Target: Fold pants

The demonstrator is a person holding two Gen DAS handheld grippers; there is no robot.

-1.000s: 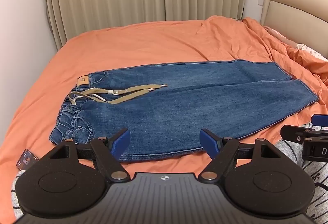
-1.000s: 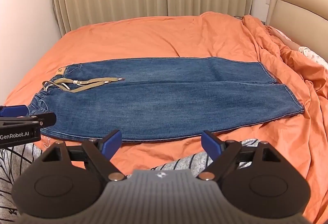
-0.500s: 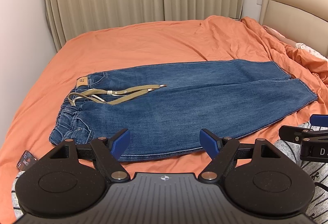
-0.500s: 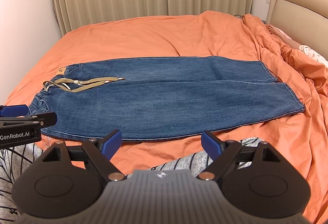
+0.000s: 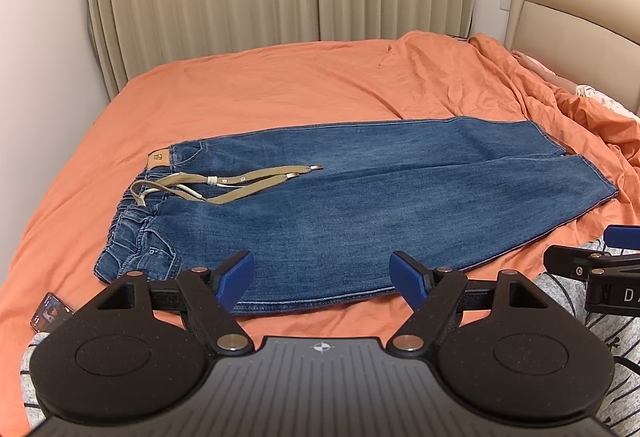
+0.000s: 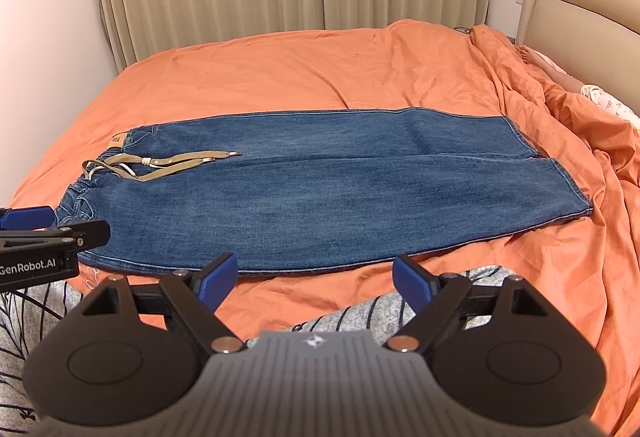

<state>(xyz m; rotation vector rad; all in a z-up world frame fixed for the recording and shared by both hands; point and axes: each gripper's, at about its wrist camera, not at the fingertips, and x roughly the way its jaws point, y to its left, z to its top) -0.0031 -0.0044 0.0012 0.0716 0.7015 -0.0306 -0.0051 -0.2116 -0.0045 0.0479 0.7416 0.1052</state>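
Left wrist view: the left gripper (image 5: 322, 279) has its jaws wide apart and holds nothing; the pants (image 5: 360, 205) lie flat on the bed (image 5: 260, 85), waist to the left. Right wrist view: the right gripper (image 6: 314, 277) is also spread and empty, near the pants' front edge.

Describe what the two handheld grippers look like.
Both match: matte black speckled plastic, two round discs flanking a ribbed grey centre plate with a small cross mark, silver pivot screws, and blue fingers. White lettering on the left gripper reads GenRobot.AI. No cables show.
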